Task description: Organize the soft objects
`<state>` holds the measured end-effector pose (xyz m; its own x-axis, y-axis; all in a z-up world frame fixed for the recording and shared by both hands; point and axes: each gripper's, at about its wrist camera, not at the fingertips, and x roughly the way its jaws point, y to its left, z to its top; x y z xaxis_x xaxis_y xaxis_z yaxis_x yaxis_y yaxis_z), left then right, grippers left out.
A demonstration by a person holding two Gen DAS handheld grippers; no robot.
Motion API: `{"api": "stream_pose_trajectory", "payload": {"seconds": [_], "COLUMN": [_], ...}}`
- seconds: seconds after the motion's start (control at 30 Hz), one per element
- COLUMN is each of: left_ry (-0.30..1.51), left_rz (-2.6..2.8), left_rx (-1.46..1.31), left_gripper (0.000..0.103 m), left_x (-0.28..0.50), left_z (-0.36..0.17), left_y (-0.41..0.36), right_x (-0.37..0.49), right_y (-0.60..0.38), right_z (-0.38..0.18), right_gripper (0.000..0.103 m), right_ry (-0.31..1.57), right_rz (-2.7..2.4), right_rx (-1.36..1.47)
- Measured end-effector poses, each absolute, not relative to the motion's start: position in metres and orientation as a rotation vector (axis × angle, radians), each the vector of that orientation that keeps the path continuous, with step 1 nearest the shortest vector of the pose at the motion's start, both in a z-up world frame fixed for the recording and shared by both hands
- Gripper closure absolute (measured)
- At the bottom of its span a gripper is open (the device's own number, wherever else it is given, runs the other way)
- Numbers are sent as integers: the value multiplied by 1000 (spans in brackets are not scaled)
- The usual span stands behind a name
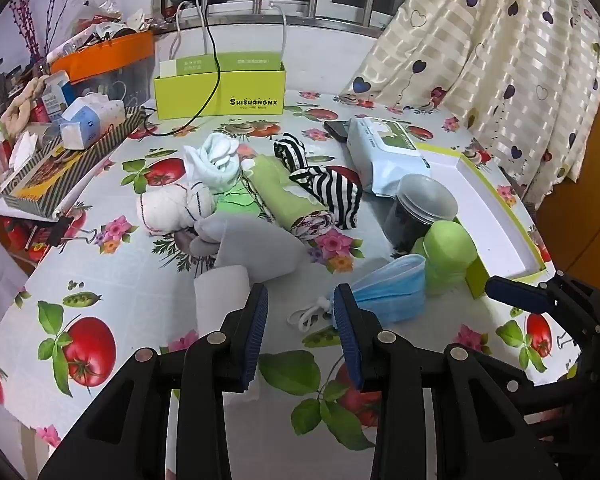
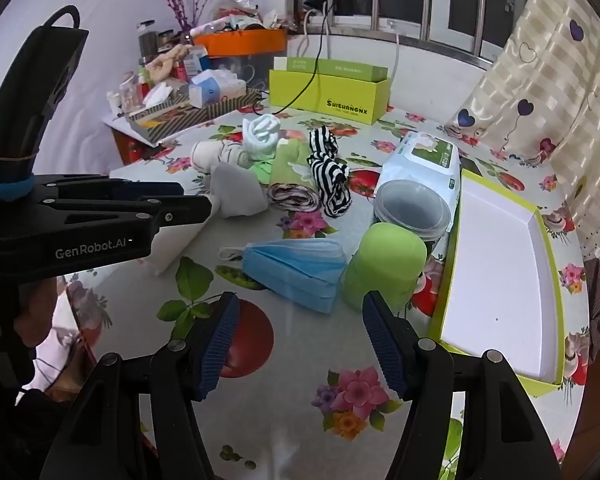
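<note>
A pile of soft things lies mid-table: a white sock bundle (image 1: 216, 156), a green rolled towel (image 1: 288, 192), a black-and-white striped cloth (image 1: 328, 188) and a grey cloth (image 1: 256, 240) with a white roll (image 1: 220, 292) at its near end. A blue face mask (image 2: 296, 268) lies in front of them, beside a rounded green object (image 2: 384, 268). My left gripper (image 1: 302, 320) is open over bare tablecloth, its left finger against the white roll, the mask's edge by its right finger. My right gripper (image 2: 302, 338) is open just short of the mask, holding nothing.
A white box lid with a green rim (image 2: 540, 216) lies at the right. Behind the green object are a lidded plastic jar (image 2: 416, 204) and a wet-wipes pack (image 2: 424, 160). A lime box (image 2: 328, 96) and cluttered trays (image 1: 60, 160) stand at the back and left. Curtain (image 1: 500, 60) hangs at the right.
</note>
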<state>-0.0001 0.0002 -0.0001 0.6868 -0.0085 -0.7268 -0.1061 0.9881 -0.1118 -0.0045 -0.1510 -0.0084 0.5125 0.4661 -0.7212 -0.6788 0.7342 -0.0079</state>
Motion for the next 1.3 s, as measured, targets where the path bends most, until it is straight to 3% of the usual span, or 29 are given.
{"api": "stream_pose_trajectory", "payload": {"seconds": [1.3], "left_ry": [833], "left_rz": [33], "left_rx": [-163], "left_gripper": [67], "left_x": [-3], "left_z": [-4], "left_y": [0], "right_x": [-4], "right_y": [-149], "right_z": [-9], "right_gripper": [39], "right_ry": [759], "right_rz": [705], "right_rx": [-300]}}
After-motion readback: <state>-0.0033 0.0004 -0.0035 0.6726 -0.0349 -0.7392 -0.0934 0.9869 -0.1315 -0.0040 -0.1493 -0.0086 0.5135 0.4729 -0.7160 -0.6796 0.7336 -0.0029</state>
